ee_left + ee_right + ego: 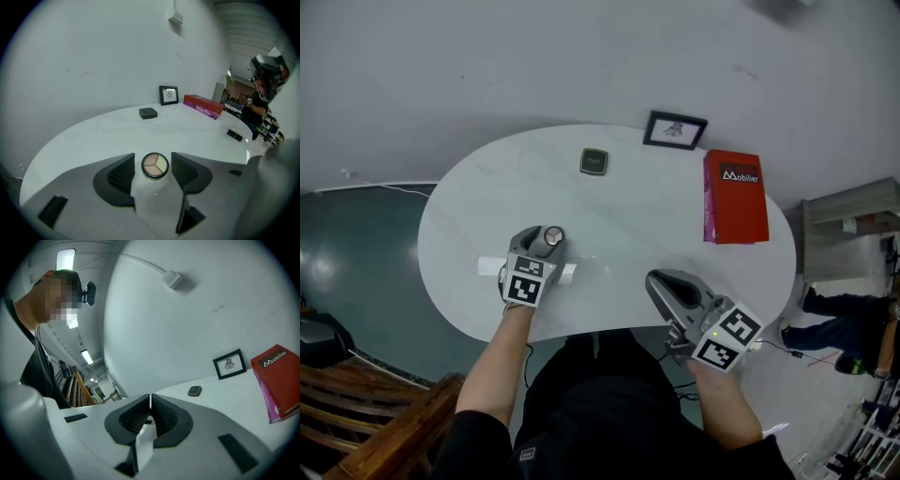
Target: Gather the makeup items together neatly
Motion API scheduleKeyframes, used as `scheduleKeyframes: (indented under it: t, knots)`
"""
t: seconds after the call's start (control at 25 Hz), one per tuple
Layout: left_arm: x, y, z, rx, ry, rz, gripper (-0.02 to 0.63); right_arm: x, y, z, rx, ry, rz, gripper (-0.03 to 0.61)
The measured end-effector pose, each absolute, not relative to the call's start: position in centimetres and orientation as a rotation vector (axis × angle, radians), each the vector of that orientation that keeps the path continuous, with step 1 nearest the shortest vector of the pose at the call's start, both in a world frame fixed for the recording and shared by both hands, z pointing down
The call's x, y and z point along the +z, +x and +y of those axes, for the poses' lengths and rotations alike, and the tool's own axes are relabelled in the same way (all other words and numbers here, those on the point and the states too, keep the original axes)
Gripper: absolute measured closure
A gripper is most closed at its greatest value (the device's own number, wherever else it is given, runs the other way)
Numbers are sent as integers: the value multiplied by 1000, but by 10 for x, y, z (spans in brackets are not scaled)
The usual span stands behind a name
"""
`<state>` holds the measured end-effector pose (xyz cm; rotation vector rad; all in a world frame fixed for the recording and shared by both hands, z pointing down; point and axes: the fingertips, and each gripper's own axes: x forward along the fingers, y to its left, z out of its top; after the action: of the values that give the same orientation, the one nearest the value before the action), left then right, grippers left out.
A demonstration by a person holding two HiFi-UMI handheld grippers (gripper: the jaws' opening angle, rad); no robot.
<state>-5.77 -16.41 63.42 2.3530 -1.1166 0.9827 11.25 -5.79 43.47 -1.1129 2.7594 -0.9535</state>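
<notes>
Round three-shade eyeshadow compact (155, 165): flat on the white oval surface (656, 225), between the left gripper (153, 158) fingers, which stand apart and clear of it. Small dark square compact (148, 112): straight ahead, well apart. Right gripper (150, 404): fingers together, empty, farther away.

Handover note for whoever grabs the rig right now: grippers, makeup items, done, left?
Left gripper: jaws open, round three-shade eyeshadow compact between them on the white oval table, not gripped.
Right gripper: jaws shut, empty.
Small dark square compact sits far across the table; a small black tube lies off to the right.
Done: nothing gathered yet.
Left: bring all three together.
</notes>
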Motion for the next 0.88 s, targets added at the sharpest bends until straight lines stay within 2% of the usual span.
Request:
scheduleKeyframes:
  t: [0.2,0.52,0.88]
  knots:
    - [580,-71,-155,851,2390,-1181,370,408,100,-65,-870,-1081,2778,541]
    - [480,-101,-135,547,2475,-1293,471,377,74,-73,-746,-1035,2826,541]
    - [390,-123,-99,300,2599,-1297,547,354,56,-66,-636,-1097,2801,541]
